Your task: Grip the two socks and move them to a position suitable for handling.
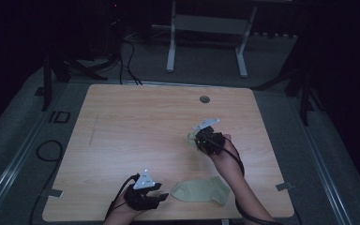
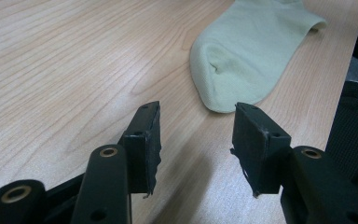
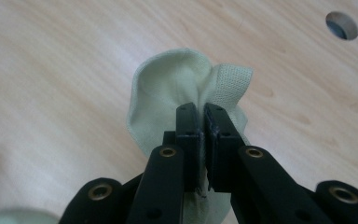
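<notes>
Left gripper (image 1: 161, 196) half open, empty, just left of flat sock (image 1: 201, 191) at table (image 1: 122, 122) near edge. Right gripper (image 3: 201, 122) clamped on second sock (image 3: 172, 88), beyond the flat one. Soft, light, limp fabric: pinch cuff edge.

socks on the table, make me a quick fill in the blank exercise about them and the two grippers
1. The right gripper is shut on a pale green ____.
2. The left gripper has its jaws ____, with nothing between them.
3. The second sock lies flat near the ____ edge of the wooden table in the high view.
4. The round hole in the table sits near its ____ edge.

Missing words: sock; open; near (bottom); far (top)
</notes>
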{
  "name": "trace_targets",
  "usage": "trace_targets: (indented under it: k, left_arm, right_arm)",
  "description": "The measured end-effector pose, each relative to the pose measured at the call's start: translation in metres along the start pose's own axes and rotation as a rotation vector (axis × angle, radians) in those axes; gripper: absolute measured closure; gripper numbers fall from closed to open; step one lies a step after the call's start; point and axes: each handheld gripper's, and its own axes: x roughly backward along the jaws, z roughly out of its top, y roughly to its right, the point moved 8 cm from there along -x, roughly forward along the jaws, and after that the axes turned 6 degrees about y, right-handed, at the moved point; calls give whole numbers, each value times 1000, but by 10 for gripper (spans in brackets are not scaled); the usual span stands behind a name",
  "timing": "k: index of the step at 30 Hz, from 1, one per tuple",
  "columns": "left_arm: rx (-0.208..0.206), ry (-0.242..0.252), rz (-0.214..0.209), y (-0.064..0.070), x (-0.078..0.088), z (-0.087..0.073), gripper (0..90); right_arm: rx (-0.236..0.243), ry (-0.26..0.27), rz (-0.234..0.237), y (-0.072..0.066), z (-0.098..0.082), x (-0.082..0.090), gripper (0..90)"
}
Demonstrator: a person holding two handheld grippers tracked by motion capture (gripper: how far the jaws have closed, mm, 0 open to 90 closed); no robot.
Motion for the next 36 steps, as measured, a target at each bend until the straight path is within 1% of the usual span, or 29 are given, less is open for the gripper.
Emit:
trace_targets:
  k: [1, 2, 5, 8, 12, 15, 16, 18, 19, 23, 25, 28, 29, 31, 33, 34, 35, 36]
  left_arm:
    - [1, 0, -2, 0, 0, 0, 517]
    - [1, 0, 0, 0, 0, 0, 517]
    - [7, 4, 3, 1, 1, 0, 516]
    - [8, 5, 2, 1, 1, 1, 516]
    - [8, -1, -1, 1, -1, 0, 516]
    - [8, -8, -4, 1, -1, -1, 516]
    - [9, -8, -4, 1, -1, -1, 517]
    - [12, -7, -4, 2, -1, -1, 516]
    - [13, -8, -3, 2, -1, -1, 516]
    - [16, -10, -2, 1, -2, -1, 516]
    - [23, -9, -3, 1, -3, 0, 516]
    - [24, -10, -4, 0, -5, 1, 516]
    - [20, -12, -4, 0, -5, 3, 516]
    - [17, -10, -2, -1, -6, 6, 516]
    - [17, -3, 3, -3, -6, 11, 515]
    - [14, 0, 6, -4, -6, 13, 511]
    - [14, -1, 16, -6, -6, 16, 484]
    - [17, -12, 17, -7, -6, 18, 428]
  right_arm:
    - [1, 1, -2, -1, -4, 1, 850]
    - [-2, -1, 5, -4, -13, 2, 849]
    - [-18, -11, 14, -8, -24, 0, 849]
    - [-4, -30, 9, -12, -34, -4, 849]
    - [-12, -51, 19, -19, -45, -13, 849]
    - [2, -70, 16, -22, -51, -22, 849]
    - [-5, -73, 23, -23, -53, -25, 848]
    - [-3, -79, 26, -24, -55, -27, 848]
    - [-1, -86, 28, -27, -58, -32, 847]
    - [0, -105, 34, -30, -65, -41, 841]
    - [-4, -96, 33, -31, -65, -41, 840]
    - [-6, -97, 32, -31, -64, -42, 830]
    - [1, -99, 34, -31, -64, -42, 817]
    - [-14, -104, 55, -32, -64, -42, 763]
    - [-19, -106, 74, -33, -63, -41, 702]
    - [-16, -107, 83, -34, -62, -38, 688]
    - [-12, -96, 92, -35, -60, -34, 660]
    - [-9, -79, 100, -36, -56, -30, 640]
